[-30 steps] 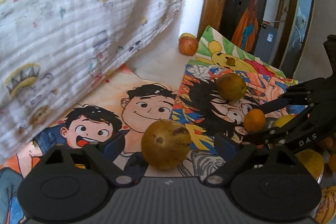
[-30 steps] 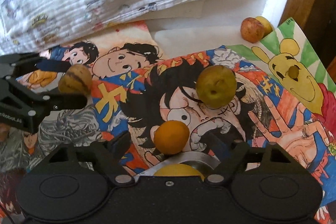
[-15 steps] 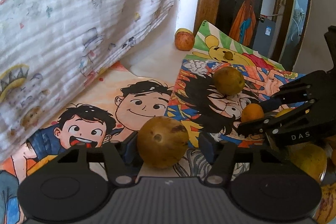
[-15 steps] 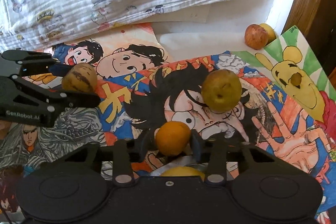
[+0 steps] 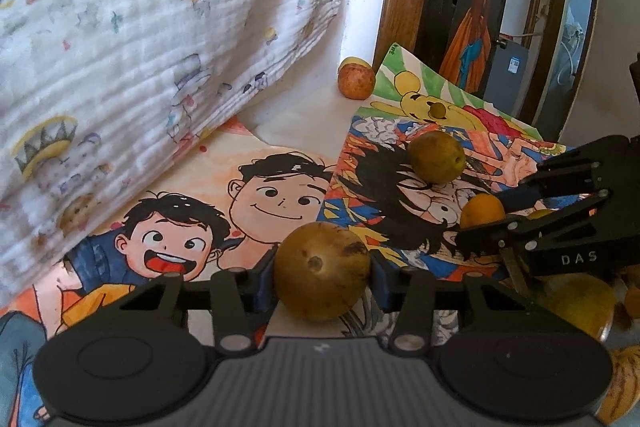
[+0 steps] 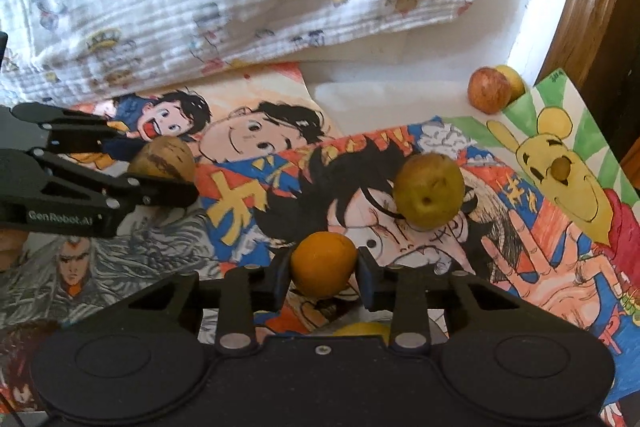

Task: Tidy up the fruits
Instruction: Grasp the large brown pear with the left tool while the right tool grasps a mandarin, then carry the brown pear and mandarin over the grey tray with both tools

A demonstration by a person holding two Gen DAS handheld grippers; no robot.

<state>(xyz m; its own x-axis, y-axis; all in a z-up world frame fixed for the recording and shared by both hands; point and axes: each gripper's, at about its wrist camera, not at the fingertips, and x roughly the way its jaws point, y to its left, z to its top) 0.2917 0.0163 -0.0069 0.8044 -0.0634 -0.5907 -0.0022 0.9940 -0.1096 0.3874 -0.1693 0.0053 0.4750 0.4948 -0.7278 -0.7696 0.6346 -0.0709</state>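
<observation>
Left tool (image 5: 322,273) clamped on a brown spotted fruit (image 5: 322,271), pads touching both sides. Right tool (image 6: 323,271) gripping a small orange (image 6: 323,270) the same way. Both sit over cartoon drawings (image 6: 248,143) on the desk. Green-yellow fruit (image 6: 429,195) rests loose on the drawing just beyond the right tool. Red apple (image 6: 489,94) far back near the wooden post (image 6: 588,7). Printed blanket (image 5: 120,47) on the left.
</observation>
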